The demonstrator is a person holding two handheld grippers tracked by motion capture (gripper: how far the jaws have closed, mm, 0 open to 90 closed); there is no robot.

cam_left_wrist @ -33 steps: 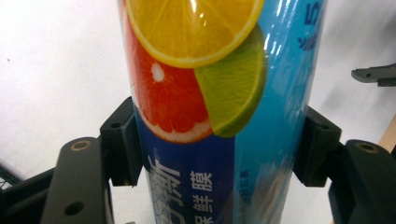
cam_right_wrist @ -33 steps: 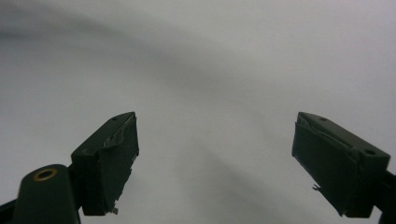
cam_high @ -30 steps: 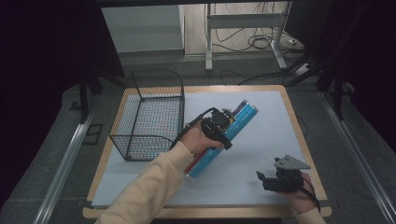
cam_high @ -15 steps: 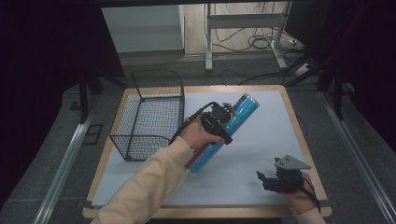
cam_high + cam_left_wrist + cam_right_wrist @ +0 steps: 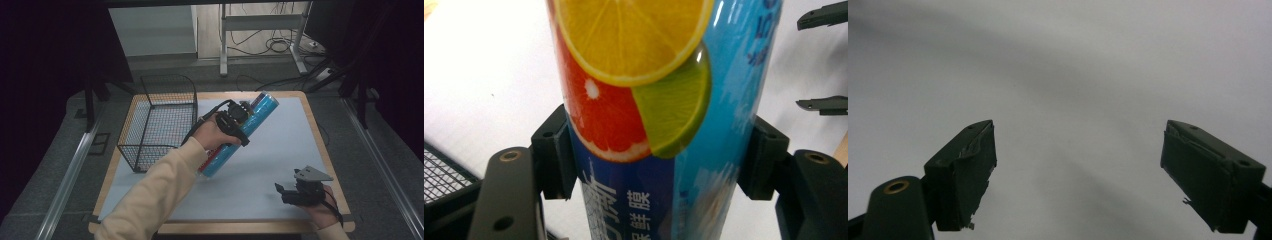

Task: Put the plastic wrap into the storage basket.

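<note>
A long blue tube [image 5: 239, 134] printed with citrus slices is held at a slant over the middle of the table, its far end raised. My left gripper [image 5: 239, 116] is shut on the tube [image 5: 659, 115], and both jaws press its sides in the left gripper view. Near the table's front right corner my right gripper [image 5: 284, 193] stands open above the pale mat, with nothing between its fingers [image 5: 965, 172]. That gripper's black jaw tips [image 5: 824, 60] show at the right edge of the left gripper view.
A black wire basket [image 5: 159, 125] stands at the back left of the table, just left of the tube. The pale mat [image 5: 280, 145] covers a wooden table [image 5: 320, 145]. Beyond the far edge are desk legs and cables on the floor.
My left gripper has lifted the tube's far end and carried it a little up and away from the mat. The right gripper has stayed in place.
</note>
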